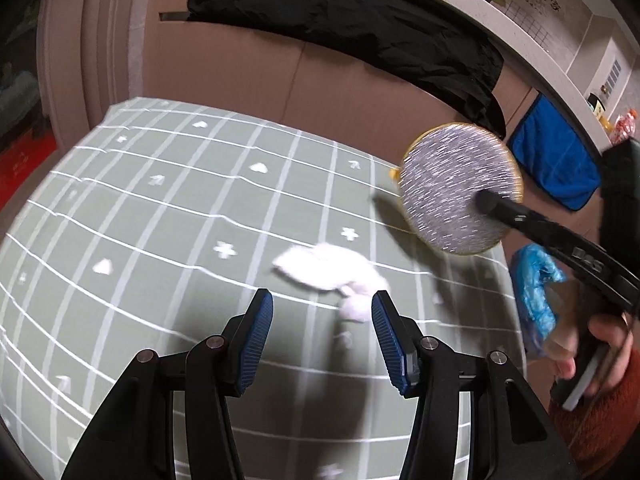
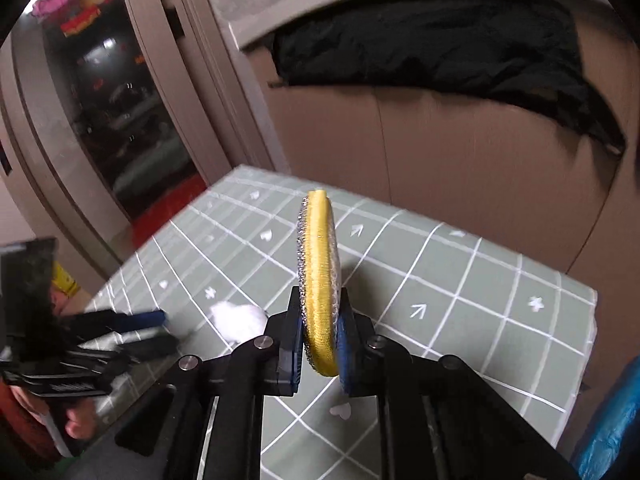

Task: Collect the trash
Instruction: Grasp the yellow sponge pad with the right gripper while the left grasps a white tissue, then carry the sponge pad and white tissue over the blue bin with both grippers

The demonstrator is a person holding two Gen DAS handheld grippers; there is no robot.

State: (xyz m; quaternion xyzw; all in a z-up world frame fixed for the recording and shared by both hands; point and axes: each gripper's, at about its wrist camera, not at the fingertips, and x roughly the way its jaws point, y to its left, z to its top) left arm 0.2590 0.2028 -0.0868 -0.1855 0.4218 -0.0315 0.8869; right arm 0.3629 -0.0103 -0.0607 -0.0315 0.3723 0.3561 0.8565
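A round scouring pad (image 2: pixel 318 276), yellow sponge on one side and silver mesh on the other, stands on edge between the blue pads of my right gripper (image 2: pixel 320 344), which is shut on it above the table. In the left wrist view the same scouring pad (image 1: pixel 460 188) hangs with its silver face showing, held by the right gripper (image 1: pixel 486 202). A crumpled white tissue (image 1: pixel 332 272) lies on the green grid tablecloth (image 1: pixel 160 208). My left gripper (image 1: pixel 322 338) is open just short of it, nothing between its fingers. From the right wrist view the tissue (image 2: pixel 238 316) lies left of the pad.
A brown cardboard wall (image 1: pixel 340 80) with black cloth (image 1: pixel 360 20) draped over it stands behind the table. A blue plastic bag (image 1: pixel 534 292) hangs at the table's right edge beside a hand. A blue cloth (image 1: pixel 556 160) hangs further back. Sliding door frame (image 2: pixel 168 92) on the left.
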